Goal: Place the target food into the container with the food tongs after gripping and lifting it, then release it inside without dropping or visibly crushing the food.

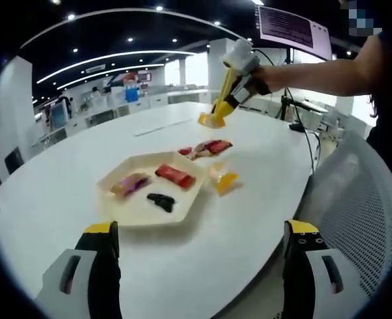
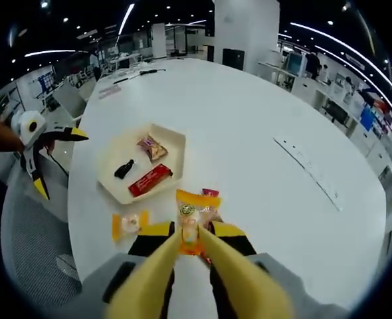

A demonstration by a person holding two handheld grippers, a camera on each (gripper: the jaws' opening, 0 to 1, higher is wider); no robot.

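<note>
I see a big white counter (image 2: 262, 133), w/ a cream hexagonal tray (image 2: 161, 142) on it at approx 10 o'clock from my tongs in the right gripper view. The tray holds a red packet (image 2: 149, 180), a brown-purple snack (image 2: 153, 147) and a small black item (image 2: 123, 169). My right hand-held gripper (image 2: 191, 240) is clenched on yellow food tongs (image 2: 202, 272), and their tips pinch an orange snack packet (image 2: 195, 219) just off the tray, above the counter. A yellow packet (image 2: 129, 224) lies at 9 o'clock of it. My left hand-held gripper (image 1: 199, 249) is released, jaws wide apart, tray at its 12 o'clock.
</note>
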